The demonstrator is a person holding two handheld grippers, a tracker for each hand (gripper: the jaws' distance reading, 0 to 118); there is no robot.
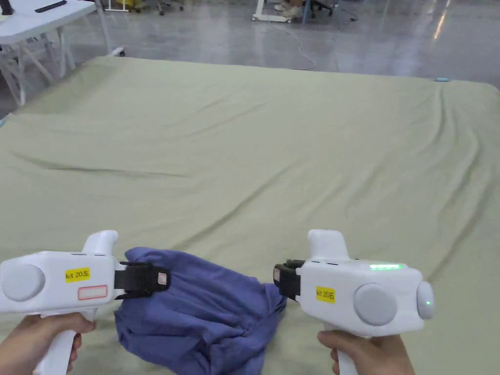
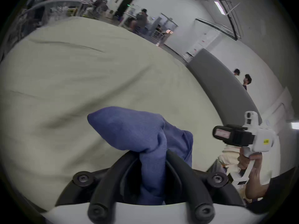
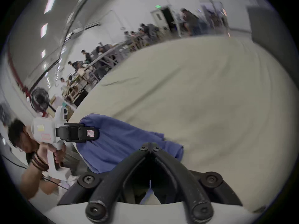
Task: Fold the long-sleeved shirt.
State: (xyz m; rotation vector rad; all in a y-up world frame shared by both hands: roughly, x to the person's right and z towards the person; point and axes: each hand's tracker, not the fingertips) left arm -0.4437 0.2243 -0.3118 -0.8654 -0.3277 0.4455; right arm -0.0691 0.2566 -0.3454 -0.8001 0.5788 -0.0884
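Shirt (image 1: 205, 312) lay bunched on bed (image 1: 273, 146), toward 6 o'clock. Left tool (image 1: 163, 279) pinched its fabric. Right tool (image 1: 276, 274) pressed together, at its 3 o'clock edge, nothing visibly gripped.

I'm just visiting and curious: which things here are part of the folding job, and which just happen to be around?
Part of the job:
- blue shirt, bunched up
- left tongs, clamped on it
- right tongs, closed at its edge
- green sheet underneath

Just around:
- white table
- floor cable
- fan
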